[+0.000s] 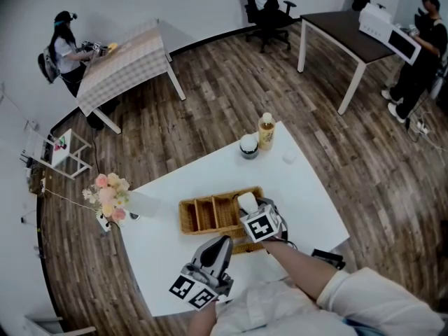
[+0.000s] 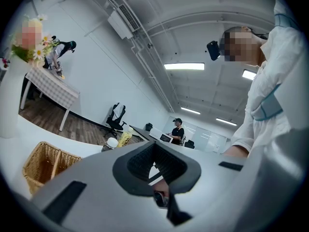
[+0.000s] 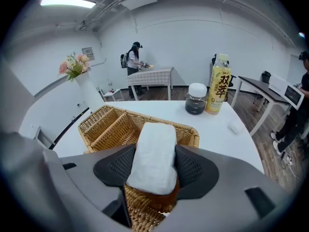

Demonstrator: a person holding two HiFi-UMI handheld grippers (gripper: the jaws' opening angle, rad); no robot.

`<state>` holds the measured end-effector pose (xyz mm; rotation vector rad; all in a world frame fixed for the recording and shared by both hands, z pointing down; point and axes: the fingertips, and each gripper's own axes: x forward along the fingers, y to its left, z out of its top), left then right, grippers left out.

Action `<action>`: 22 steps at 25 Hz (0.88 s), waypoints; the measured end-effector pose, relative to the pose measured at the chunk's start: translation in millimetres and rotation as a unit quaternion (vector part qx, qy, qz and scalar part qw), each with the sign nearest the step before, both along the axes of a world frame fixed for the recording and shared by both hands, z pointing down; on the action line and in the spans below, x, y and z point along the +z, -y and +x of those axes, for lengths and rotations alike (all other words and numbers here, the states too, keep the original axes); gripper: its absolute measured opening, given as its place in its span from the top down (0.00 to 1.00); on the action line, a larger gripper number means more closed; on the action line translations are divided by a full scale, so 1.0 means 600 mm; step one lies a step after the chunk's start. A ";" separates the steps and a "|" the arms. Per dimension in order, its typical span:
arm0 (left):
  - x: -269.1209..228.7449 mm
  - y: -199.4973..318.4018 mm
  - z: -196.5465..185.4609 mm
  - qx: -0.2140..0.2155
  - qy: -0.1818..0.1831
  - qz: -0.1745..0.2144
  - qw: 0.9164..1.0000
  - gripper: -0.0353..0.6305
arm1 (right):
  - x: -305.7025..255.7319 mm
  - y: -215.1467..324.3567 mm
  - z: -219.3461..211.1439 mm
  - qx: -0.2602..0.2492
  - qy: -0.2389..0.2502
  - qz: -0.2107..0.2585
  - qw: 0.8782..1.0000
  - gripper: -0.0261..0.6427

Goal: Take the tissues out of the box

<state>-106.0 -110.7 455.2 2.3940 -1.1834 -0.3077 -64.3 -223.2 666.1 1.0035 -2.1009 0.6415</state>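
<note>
Vase of flowers [image 1: 110, 200]: far left on the white table [image 1: 308, 191]; no part in the task.

Left gripper [image 2: 155, 146]: by the near table edge, pointing level. Jaws closed together, nothing between them. Idle.

Wicker basket [image 1: 210, 200]: table centre, divided into compartments; serves as the box. Left and middle compartments appear empty.

Tissue pack [image 3: 157, 139]: one, white, soft-wrapped. Stands on end in the rightmost compartment, upper part above the rim, lower end inside the wicker.

Right gripper [image 3: 155, 159]: angled down over that compartment. Jaws set wide and closed on the tissue pack, one dark pad [image 3: 116, 170] against each long side.

Jar [image 1: 248, 146] and bottle [image 1: 265, 131]: side by side beyond the basket, well apart from it.

Step in hand, as judged: grasp made, pack not yet out of the basket.

Next move calls for: a straight lift until the lower end clears the rim. The hold must be firm, since the soft wrap may squash or slip. The basket is unheld and looks light, so it may ride up if the pack catches; the left gripper is free to steady it.
</note>
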 end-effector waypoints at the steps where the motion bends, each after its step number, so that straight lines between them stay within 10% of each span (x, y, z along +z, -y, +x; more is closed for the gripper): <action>1: 0.001 0.000 -0.001 0.000 0.000 0.000 1.000 0.95 | 0.001 0.001 -0.003 -0.005 0.000 0.001 1.000 0.56; 22: -0.001 -0.002 0.005 -0.003 0.003 -0.003 1.000 0.94 | -0.007 -0.007 -0.009 -0.096 0.009 0.014 0.995 0.58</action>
